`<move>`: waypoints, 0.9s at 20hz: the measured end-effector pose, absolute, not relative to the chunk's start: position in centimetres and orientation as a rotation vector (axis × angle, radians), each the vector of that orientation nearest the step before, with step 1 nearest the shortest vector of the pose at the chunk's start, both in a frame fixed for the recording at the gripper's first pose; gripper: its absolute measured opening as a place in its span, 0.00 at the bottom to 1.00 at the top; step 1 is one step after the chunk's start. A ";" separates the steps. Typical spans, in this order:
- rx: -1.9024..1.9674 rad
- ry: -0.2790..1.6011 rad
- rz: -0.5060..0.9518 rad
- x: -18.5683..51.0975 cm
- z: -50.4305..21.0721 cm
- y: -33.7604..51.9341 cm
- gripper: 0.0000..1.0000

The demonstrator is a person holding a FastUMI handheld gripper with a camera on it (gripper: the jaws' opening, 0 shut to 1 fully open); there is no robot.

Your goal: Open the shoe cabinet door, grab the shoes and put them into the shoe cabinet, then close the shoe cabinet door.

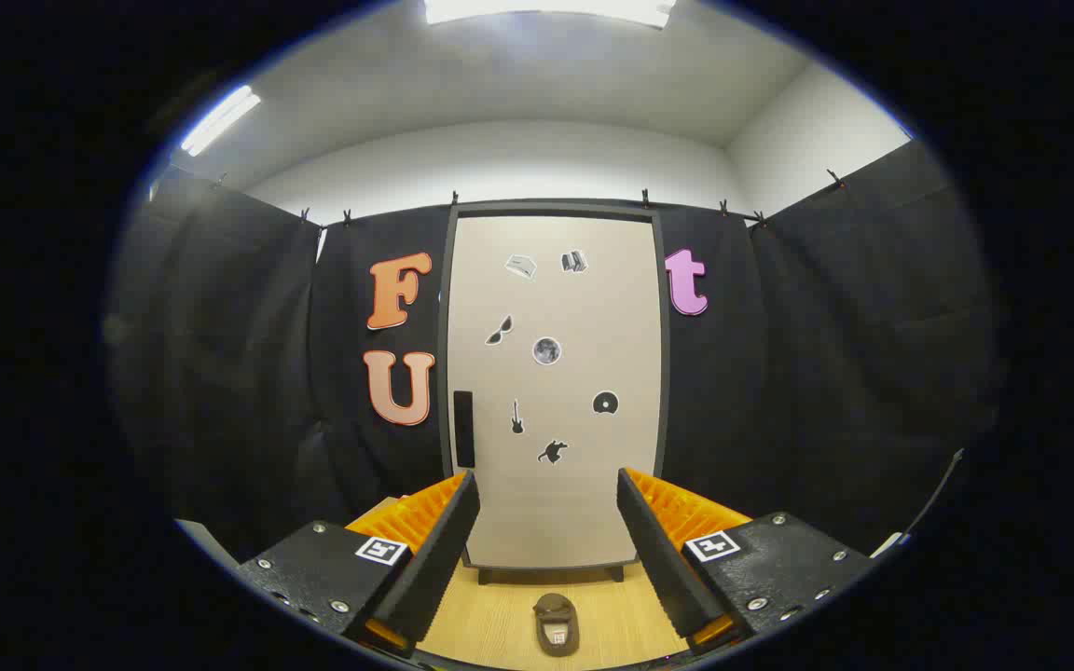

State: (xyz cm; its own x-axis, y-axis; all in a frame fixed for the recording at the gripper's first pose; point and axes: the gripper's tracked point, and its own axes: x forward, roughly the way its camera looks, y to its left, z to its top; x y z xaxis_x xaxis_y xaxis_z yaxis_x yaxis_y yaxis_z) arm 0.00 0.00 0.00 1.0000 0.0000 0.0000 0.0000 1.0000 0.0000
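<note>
A tall beige shoe cabinet (pixel 556 391) with a dark frame stands against the black cloth wall, its door shut. A black vertical handle (pixel 464 429) sits on the door's left edge, and several small stickers dot the door. On the wooden floor in front of the cabinet lies a brown shoe (pixel 557 624), toe pointing toward the cabinet. My gripper (pixel 548 494) is open, its orange-and-black fingers spread wide well short of the cabinet, and the shoe lies low between them with neither finger touching it.
Black cloth walls close in on the left and right of the cabinet. A strip of light wooden floor (pixel 500 615) runs from the cabinet's feet toward me. White wall and ceiling lights show above the cloth.
</note>
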 end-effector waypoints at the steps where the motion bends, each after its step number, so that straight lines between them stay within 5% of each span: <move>1: 0.000 0.000 0.002 0.0 0.0 0.1 0.93; 18: -0.004 -0.003 0.049 3.3 0.3 4.8 0.92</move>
State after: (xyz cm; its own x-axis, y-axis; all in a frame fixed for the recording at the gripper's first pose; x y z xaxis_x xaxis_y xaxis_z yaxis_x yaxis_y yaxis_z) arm 3.27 4.80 0.32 0.9988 0.0493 0.0027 -0.0493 0.9988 -0.0042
